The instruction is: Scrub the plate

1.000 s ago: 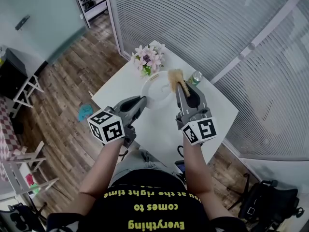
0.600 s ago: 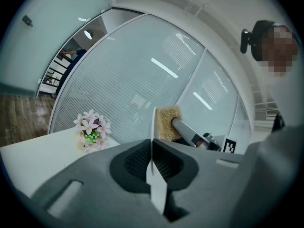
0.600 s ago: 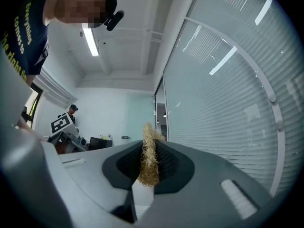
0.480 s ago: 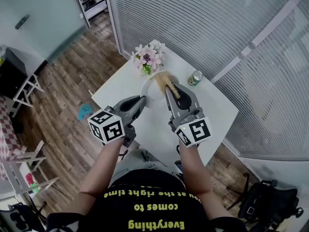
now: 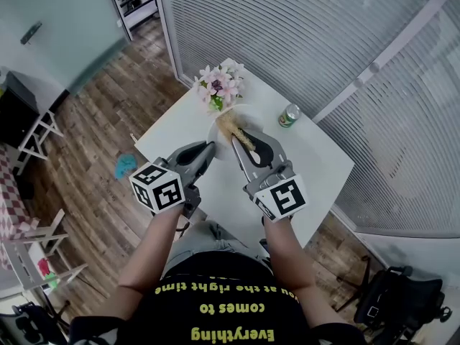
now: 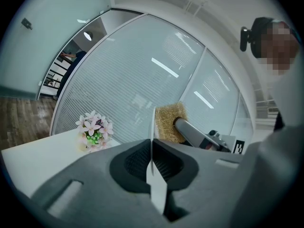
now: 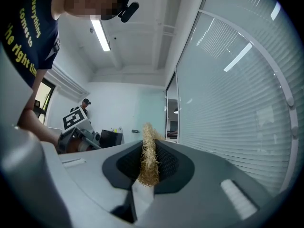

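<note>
Clamping plate point(image 6: 153, 122) rim: left claw point(image 6: 152, 144); right claw point(image 7: 151, 142) clamped on scrubber point(image 7: 148, 156); plate mostly hidden overhead.

The room is bright, with soft, even light. In the right gripper view a long white ceiling lamp point(image 7: 100, 33) glows overhead. In the left gripper view, lamp light bounces off the striped glass wall point(image 6: 142, 80) as pale streaks. In the head view the white square surface point(image 5: 310, 151) shines so much it looks washed out, and the shadows on it are faint. Both gripper views bend at the edges and have black corners. The grey left gripper point(image 6: 152, 141) and grey right gripper point(image 7: 149, 145), close to the lens, look soft and blurry.
</note>
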{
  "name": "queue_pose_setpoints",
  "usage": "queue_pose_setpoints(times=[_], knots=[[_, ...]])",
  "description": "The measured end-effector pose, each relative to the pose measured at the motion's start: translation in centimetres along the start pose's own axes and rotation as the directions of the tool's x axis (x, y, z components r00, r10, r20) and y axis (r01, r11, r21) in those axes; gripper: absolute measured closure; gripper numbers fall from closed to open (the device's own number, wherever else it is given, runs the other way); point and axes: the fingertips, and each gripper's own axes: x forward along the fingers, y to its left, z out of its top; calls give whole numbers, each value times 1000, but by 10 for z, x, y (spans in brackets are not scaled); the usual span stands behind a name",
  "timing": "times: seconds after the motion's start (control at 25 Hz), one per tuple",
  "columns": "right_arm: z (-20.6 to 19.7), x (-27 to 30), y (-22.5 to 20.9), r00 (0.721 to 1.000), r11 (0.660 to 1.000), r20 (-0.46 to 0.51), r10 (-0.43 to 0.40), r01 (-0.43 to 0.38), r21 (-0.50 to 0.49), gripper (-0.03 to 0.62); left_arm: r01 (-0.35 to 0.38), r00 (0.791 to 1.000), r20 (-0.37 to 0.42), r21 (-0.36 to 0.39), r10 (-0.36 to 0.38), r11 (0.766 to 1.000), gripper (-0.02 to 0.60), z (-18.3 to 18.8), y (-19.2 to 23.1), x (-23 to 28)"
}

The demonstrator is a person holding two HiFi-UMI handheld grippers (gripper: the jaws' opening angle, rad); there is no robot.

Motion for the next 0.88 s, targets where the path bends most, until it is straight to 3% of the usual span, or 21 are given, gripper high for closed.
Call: queue_pose_setpoints(times=[0.44,0.88], knots=[[-1,9,25,997,996,-4,78,-78,-35,551,4,1000,-6,0,-4,1000,571,0,1,3],[-8,6,1,999,999,-30,-16,14,-47,553,20,1000,-9,0,-20,1000,572,-2,-3,4]])
